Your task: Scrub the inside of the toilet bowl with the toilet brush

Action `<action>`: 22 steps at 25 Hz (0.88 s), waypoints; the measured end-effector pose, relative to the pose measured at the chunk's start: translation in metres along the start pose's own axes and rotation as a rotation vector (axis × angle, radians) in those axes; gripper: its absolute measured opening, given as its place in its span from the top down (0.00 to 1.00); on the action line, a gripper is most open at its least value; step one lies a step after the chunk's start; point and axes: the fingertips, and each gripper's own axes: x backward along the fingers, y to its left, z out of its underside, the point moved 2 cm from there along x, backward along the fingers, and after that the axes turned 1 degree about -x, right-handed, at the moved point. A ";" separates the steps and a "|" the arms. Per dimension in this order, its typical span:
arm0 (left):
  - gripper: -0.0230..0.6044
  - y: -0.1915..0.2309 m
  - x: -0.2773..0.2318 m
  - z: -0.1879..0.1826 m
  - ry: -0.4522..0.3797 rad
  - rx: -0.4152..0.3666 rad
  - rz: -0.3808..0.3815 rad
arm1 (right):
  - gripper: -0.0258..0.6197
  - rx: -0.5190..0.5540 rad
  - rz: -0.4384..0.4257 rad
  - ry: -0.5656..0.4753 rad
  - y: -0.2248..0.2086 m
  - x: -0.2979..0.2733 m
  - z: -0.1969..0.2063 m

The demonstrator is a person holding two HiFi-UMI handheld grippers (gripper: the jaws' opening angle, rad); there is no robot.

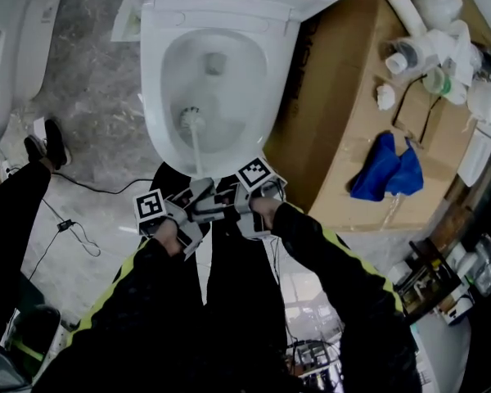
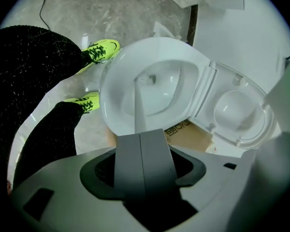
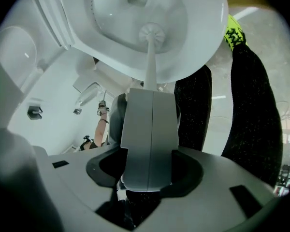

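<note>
The white ceramic toilet bowl (image 1: pixel 152 88) stands with its seat up on the grey marbled floor (image 1: pixel 90 80). A brown cardboard sheet (image 1: pixel 344 129) lies along its right side, and a crumpled blue cloth (image 1: pixel 389 169) sits near that sheet's near edge.

The white plastic toilet brush (image 1: pixel 195 144) is inside the bowl. Its round bristle head (image 3: pixel 151 33) rests against the near-left wall, short of the drain opening (image 1: pixel 215 62) at the far end. Its straight handle slopes back over the bowl's near rim to both grippers.

The left gripper (image 2: pixel 140 137) has its jaws pressed together on the handle's end, and the right gripper (image 3: pixel 152 94) is clamped on the same handle just beside it.

The brush looks light, and its handle stiff but thin and smooth, so it could twist or slide in a single grip. Two holds near the end give leverage and steady it. The bristles should give softly against the glazed, slippery ceramic, so firm pressure along the handle seems needed to scrub. The bowl itself is hard and will not shift.
</note>
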 end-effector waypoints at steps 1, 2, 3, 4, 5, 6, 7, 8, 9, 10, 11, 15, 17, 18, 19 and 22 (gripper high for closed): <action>0.54 0.000 0.000 -0.003 -0.013 0.001 0.013 | 0.66 0.010 0.014 0.007 0.001 -0.001 -0.002; 0.54 -0.001 0.001 -0.006 -0.024 -0.001 0.024 | 0.66 0.020 0.024 0.012 0.002 -0.002 -0.005; 0.54 -0.002 0.001 -0.011 -0.035 -0.003 0.032 | 0.66 0.029 0.030 0.015 0.003 -0.004 -0.008; 0.54 -0.003 0.002 -0.015 -0.049 -0.006 0.038 | 0.66 0.037 0.036 0.016 0.005 -0.006 -0.011; 0.54 -0.003 0.002 -0.020 -0.069 -0.009 0.040 | 0.66 0.045 0.042 0.016 0.006 -0.007 -0.015; 0.54 -0.003 0.003 -0.025 -0.093 -0.010 0.040 | 0.66 0.053 0.050 0.013 0.007 -0.009 -0.018; 0.55 -0.004 0.004 -0.030 -0.111 -0.013 0.042 | 0.66 0.062 0.058 0.010 0.009 -0.010 -0.022; 0.55 -0.005 0.003 -0.033 -0.115 -0.017 0.049 | 0.66 0.072 0.064 0.007 0.010 -0.010 -0.025; 0.56 -0.007 0.003 -0.036 -0.108 -0.025 0.060 | 0.66 0.082 0.064 0.008 0.012 -0.011 -0.027; 0.56 -0.010 0.002 -0.037 -0.097 -0.033 0.070 | 0.66 0.090 0.058 0.011 0.014 -0.011 -0.028; 0.56 -0.013 0.001 -0.038 -0.087 -0.038 0.077 | 0.66 0.096 0.049 0.018 0.017 -0.011 -0.030; 0.56 -0.023 -0.005 -0.047 -0.074 -0.041 0.098 | 0.66 0.112 0.052 0.021 0.026 -0.008 -0.040; 0.56 -0.028 -0.007 -0.051 -0.071 -0.048 0.109 | 0.66 0.126 0.054 0.018 0.031 -0.007 -0.044; 0.56 -0.032 -0.008 -0.053 -0.071 -0.054 0.116 | 0.66 0.135 0.054 0.017 0.035 -0.007 -0.047; 0.56 -0.037 -0.010 -0.056 -0.072 -0.062 0.125 | 0.66 0.146 0.056 0.015 0.039 -0.006 -0.049; 0.56 -0.050 -0.014 -0.067 -0.080 -0.084 0.160 | 0.66 0.187 0.073 0.014 0.051 -0.005 -0.060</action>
